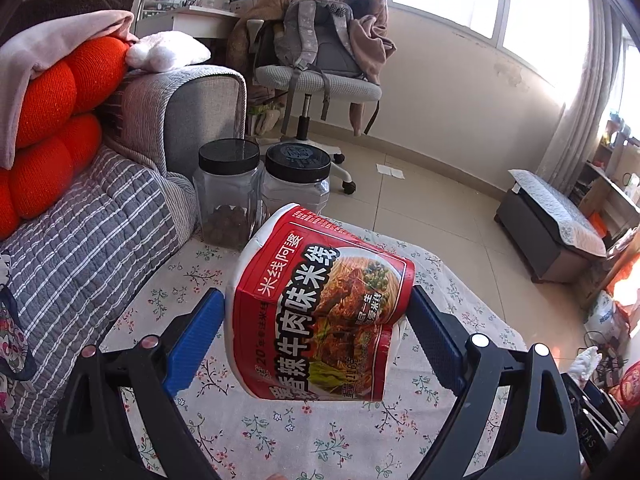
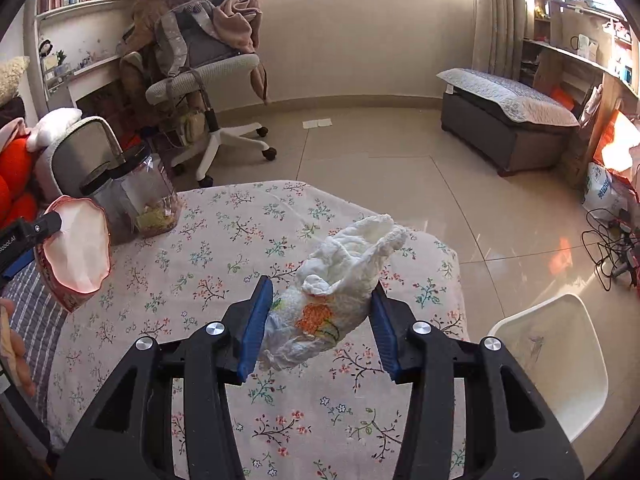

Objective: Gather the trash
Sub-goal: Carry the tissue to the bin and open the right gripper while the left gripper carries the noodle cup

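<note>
A crushed red and white noodle cup (image 1: 316,304) hangs above the floral tablecloth (image 1: 280,432), and my left gripper (image 1: 316,312) is shut on it, blue pads pressed on both sides. The right wrist view catches the same cup (image 2: 76,252) at the far left, its open mouth facing the camera. My right gripper (image 2: 320,320) is shut on a crumpled white tissue (image 2: 340,280) with an orange flower print, held up over the table (image 2: 224,240). The tissue's loose end sticks out past the fingertips.
Two clear jars with black lids (image 1: 228,192) (image 1: 298,184) stand at the table's far edge beside a grey sofa arm (image 1: 200,108). A swivel chair (image 2: 200,76) with a backpack, a low bench (image 2: 508,120), a white chair (image 2: 560,360) and floor cables (image 2: 612,244) surround the table.
</note>
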`<control>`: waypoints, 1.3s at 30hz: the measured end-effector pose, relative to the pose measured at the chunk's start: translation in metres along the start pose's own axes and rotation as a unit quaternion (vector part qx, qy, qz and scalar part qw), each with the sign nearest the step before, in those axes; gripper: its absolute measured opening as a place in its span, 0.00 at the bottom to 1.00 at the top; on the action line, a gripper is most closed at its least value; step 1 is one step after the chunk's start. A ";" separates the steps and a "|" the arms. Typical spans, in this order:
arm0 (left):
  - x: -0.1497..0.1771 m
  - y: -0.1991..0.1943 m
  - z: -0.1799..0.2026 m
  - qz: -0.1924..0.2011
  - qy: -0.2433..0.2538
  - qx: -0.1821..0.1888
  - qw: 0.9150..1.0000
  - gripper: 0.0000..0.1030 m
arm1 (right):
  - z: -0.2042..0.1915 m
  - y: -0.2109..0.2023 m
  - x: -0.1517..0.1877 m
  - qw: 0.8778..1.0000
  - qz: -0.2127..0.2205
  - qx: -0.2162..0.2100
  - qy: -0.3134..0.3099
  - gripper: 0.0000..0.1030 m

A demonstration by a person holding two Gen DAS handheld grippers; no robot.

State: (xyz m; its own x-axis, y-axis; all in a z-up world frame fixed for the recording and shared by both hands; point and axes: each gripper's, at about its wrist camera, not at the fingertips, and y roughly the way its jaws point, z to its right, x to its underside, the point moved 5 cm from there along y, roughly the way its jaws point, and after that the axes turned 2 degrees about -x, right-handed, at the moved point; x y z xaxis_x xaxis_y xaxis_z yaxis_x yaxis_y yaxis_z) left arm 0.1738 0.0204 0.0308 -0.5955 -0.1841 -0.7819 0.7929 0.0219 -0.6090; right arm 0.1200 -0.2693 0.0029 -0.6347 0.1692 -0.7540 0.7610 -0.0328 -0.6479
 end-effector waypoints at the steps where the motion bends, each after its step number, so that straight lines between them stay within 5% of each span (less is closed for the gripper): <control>1: 0.000 -0.003 0.003 0.007 0.000 0.001 1.000 0.86 | 0.004 -0.004 -0.003 1.000 0.011 0.008 -0.002 0.44; 11: -0.003 -0.044 0.062 0.075 0.024 0.039 0.996 0.86 | 0.054 -0.038 -0.019 0.994 0.078 0.081 -0.010 0.44; 24: 0.029 -0.071 0.150 0.064 0.055 0.110 0.990 0.86 | 0.148 -0.072 -0.010 0.980 0.095 0.172 0.028 0.44; 32: 0.052 -0.081 0.202 0.051 0.087 0.146 0.984 0.86 | 0.213 -0.076 0.013 0.969 0.063 0.230 0.069 0.45; 35: 0.061 -0.085 0.224 0.044 0.100 0.161 0.981 0.86 | 0.232 -0.078 0.023 0.965 0.053 0.243 0.083 0.48; 39: 0.073 -0.092 0.254 0.039 0.119 0.184 0.975 0.86 | 0.250 -0.087 0.030 0.960 0.056 0.257 0.098 0.69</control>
State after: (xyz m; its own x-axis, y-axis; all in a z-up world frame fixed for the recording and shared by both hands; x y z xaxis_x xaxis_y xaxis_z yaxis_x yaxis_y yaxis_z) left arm 0.0907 -0.2445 0.0636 -0.5095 0.0375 -0.8597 0.8040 -0.3353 -0.4911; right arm 0.0008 -0.5080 0.0100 -0.4768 0.3158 -0.8203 0.6252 -0.5341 -0.5691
